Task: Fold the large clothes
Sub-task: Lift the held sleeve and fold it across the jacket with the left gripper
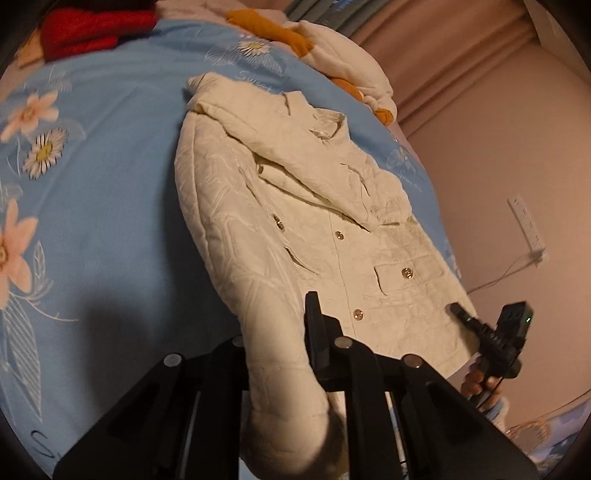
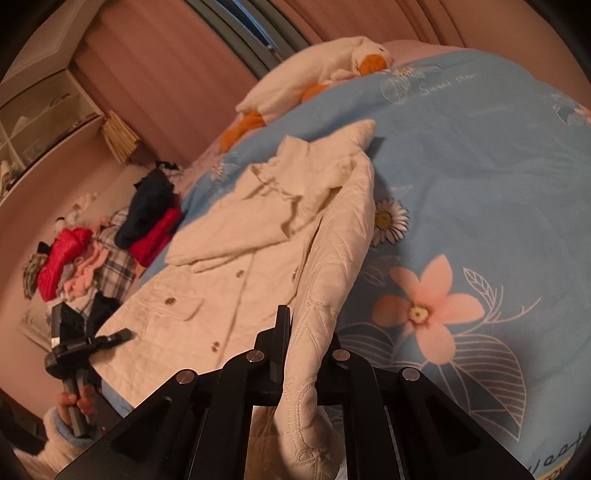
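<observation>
A cream quilted jacket (image 1: 314, 229) with gold buttons lies front-up on the blue floral bedspread (image 1: 110, 192); one sleeve is folded across its chest. It also shows in the right wrist view (image 2: 240, 266). In the left wrist view, this gripper (image 1: 277, 332) is shut on the jacket's sleeve cuff (image 1: 280, 387); only one finger (image 1: 314, 325) shows. The other hand-held gripper (image 1: 461, 314) hovers at the jacket's hem, empty. In the right wrist view, this gripper (image 2: 306, 332) is shut on a sleeve (image 2: 317, 350), and the other gripper (image 2: 118, 338) is by the hem; its jaws look closed.
A white and orange plush toy (image 2: 332, 70) lies at the head of the bed. A pile of red, dark and plaid clothes (image 2: 110, 243) sits beside the bed. Red fabric (image 1: 92, 33) lies at the bedspread's far edge. A wall socket with cable (image 1: 528, 229) is to the side.
</observation>
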`<state>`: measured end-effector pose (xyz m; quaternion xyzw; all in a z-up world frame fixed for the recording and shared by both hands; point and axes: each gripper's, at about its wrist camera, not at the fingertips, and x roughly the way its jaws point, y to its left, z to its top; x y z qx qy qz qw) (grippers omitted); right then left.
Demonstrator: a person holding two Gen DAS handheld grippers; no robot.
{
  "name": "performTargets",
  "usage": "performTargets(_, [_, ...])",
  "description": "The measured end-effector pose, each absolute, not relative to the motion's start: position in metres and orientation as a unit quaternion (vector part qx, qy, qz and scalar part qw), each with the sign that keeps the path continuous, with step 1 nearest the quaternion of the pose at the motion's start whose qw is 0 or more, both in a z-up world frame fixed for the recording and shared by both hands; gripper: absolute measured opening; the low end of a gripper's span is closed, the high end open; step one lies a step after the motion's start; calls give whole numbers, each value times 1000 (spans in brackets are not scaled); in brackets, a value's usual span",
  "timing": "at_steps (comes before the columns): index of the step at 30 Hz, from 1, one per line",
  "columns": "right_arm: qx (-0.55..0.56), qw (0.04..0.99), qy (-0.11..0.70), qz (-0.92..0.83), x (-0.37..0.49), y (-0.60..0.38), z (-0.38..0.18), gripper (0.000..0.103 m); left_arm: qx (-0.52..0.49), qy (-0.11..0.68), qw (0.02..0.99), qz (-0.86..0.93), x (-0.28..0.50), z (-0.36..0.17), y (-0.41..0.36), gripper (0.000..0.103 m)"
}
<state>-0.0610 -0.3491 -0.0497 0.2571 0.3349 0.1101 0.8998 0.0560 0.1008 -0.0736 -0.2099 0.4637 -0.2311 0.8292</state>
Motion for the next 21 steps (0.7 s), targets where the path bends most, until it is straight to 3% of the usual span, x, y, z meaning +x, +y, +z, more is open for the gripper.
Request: performTargets(21, [253,906,312,134,-105,-353,-19,9,-205,438,829,-280,34,-37,91,12])
